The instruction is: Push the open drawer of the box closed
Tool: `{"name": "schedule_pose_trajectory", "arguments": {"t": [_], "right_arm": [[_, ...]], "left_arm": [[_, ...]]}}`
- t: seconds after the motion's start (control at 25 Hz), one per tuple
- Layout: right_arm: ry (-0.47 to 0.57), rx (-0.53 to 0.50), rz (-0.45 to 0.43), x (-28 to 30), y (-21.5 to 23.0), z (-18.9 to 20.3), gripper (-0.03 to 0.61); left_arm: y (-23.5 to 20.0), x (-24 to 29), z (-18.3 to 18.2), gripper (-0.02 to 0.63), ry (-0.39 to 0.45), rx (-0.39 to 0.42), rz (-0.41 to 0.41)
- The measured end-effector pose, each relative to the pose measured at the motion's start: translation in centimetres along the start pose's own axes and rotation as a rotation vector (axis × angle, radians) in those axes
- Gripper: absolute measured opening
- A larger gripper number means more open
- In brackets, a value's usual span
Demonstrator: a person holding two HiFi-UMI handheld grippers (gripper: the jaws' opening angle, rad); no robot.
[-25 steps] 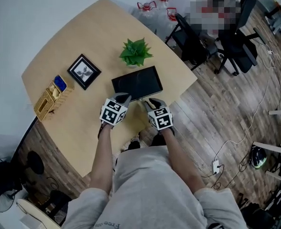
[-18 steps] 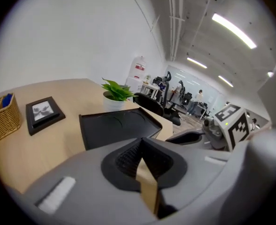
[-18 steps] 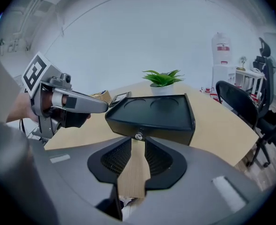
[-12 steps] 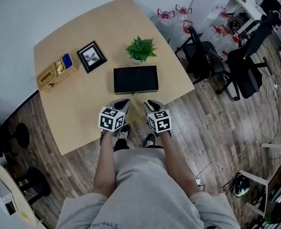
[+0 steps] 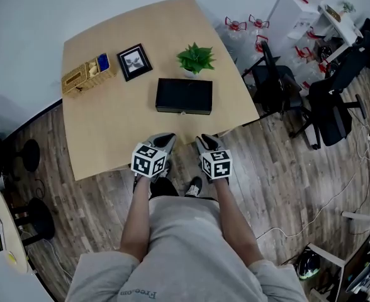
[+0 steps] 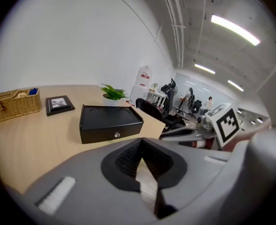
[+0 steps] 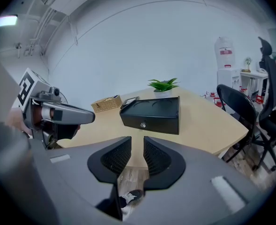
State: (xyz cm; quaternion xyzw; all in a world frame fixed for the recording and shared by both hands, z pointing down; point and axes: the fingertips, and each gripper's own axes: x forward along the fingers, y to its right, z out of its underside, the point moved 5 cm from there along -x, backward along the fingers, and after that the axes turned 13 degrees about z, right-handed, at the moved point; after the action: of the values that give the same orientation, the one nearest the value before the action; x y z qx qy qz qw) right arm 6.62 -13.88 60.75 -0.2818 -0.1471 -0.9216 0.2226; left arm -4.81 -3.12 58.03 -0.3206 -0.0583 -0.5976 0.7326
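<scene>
**Both grippers held short of the box, drawer front flush**

Your left gripper (image 5: 166, 139) and right gripper (image 5: 203, 141) hang side by side at the 6 o'clock edge of the worktop (image 5: 109, 131). Both point toward 12 o'clock and both are well apart from the black box (image 5: 184, 95). Neither one touches anything.

In the left gripper view, your jaws are pressed together at the tips, with nothing caught between them. In the right gripper view, your jaws stand a narrow gap apart and parallel. That gap is empty, and through it you see only wooden floor (image 7: 128, 177) and a shoe (image 7: 130, 197).

The box lies flat near the middle of the worktop, straight ahead of you at 12 o'clock. Its long front face is turned toward you. The drawer front (image 6: 111, 134) sits flush with the rest of the box, and its small round knob (image 6: 116, 135) is centred on it.

A potted plant (image 5: 196, 58) stands just beyond the box, at about 1 o'clock from it. A framed picture (image 5: 134, 61) lies at 10 o'clock from the box. A wicker basket (image 5: 84, 75) sits farther out toward 9 o'clock, near the worktop's edge.
</scene>
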Motion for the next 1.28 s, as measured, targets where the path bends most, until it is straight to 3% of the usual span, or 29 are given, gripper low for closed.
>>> {"name": "schedule_pose_trajectory", "arguments": {"t": [0.48, 0.8, 1.12, 1.28], "right_arm": [[0.031, -0.053, -0.066, -2.0, -1.6, 1.2, 0.078], [0.048, -0.041, -0.068, -2.6, -1.6, 1.2, 0.073], [0.087, -0.015, -0.054, -3.3, -0.6, 0.5, 0.003], [0.095, -0.015, -0.071, -3.4, -0.7, 0.3, 0.002]], "left_arm": [[1.3, -2.9, 2.2, 0.052, 0.057, -0.009, -0.091], [2.0, -3.2, 2.8, 0.052, 0.038, 0.008, -0.096], [2.6, -2.7, 2.5, 0.052, 0.036, 0.021, -0.091], [2.7, -2.6, 2.2, 0.052, 0.034, 0.032, -0.091]]}}
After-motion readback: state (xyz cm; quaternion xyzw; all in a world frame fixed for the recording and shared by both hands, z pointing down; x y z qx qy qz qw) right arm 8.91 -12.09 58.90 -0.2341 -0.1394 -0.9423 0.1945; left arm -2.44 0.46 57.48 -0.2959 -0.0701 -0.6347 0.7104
